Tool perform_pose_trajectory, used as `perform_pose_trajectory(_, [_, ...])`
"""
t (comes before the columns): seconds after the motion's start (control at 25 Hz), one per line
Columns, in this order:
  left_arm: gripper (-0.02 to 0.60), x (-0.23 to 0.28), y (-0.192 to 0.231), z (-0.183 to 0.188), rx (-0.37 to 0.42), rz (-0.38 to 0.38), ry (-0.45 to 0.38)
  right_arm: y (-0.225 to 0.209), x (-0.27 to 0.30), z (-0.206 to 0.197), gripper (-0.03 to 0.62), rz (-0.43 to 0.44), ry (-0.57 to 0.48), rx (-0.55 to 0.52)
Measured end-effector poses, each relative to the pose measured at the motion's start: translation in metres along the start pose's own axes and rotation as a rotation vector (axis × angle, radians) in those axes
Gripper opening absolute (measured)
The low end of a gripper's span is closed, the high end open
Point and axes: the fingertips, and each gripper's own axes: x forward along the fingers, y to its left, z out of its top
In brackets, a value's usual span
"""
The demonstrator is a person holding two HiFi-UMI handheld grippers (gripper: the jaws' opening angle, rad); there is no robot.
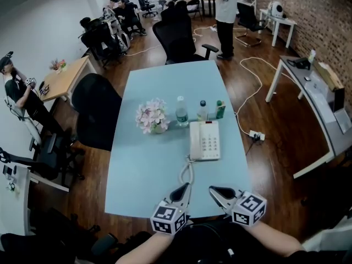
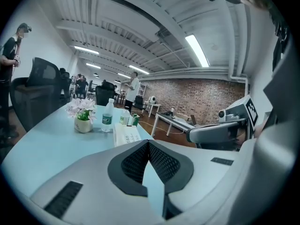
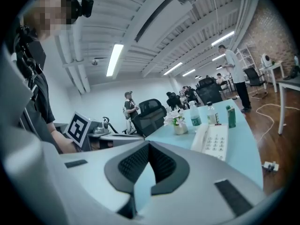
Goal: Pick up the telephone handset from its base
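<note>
Head view: white handset rests on its keypad base.

Light-blue table. Mid-table row: flower vase, with a water bottle at its 3 o'clock, then a smaller bottle, then a green can. Black office chair at the table's 9 o'clock, second chair at 12. Power strip on the floor at 3. White desk at 2, by the brick wall. Person standing at 1.
</note>
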Motion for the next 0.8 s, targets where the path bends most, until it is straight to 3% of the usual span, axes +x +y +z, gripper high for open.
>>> perform_pose_trajectory(0.24, [0.005, 0.049, 0.025, 0.019, 0.014, 0.102, 0.009, -0.032, -0.011, 0.022, 0.015, 0.045, 0.014, -0.079])
perform_pose_trajectory(0.28, [0.047, 0.059, 0.029, 0.023, 0.010, 0.117, 0.015, -0.037, -0.015, 0.023, 0.015, 0.047, 0.015, -0.078])
perform_pose_trajectory(0.32, [0.160, 0.069, 0.034, 0.026, 0.008, 0.132, 0.025, -0.043, -0.019, 0.024, 0.015, 0.048, 0.013, -0.078])
perform_pose_trajectory(0.44, [0.183, 0.103, 0.051, 0.034, 0.005, 0.177, 0.049, -0.061, -0.031, 0.026, 0.015, 0.044, 0.003, -0.074])
perform_pose_trajectory(0.52, [0.260, 0.129, 0.067, 0.038, -0.009, 0.213, 0.069, -0.073, -0.039, 0.026, 0.015, 0.036, -0.005, -0.059])
perform_pose_trajectory(0.64, [0.284, 0.173, 0.094, 0.035, -0.033, 0.258, 0.130, -0.089, -0.050, 0.023, 0.015, 0.021, -0.020, -0.036])
perform_pose_trajectory(0.8, [0.284, 0.231, 0.129, 0.025, 0.017, 0.311, 0.260, -0.114, -0.065, 0.023, 0.015, -0.011, -0.049, -0.006])
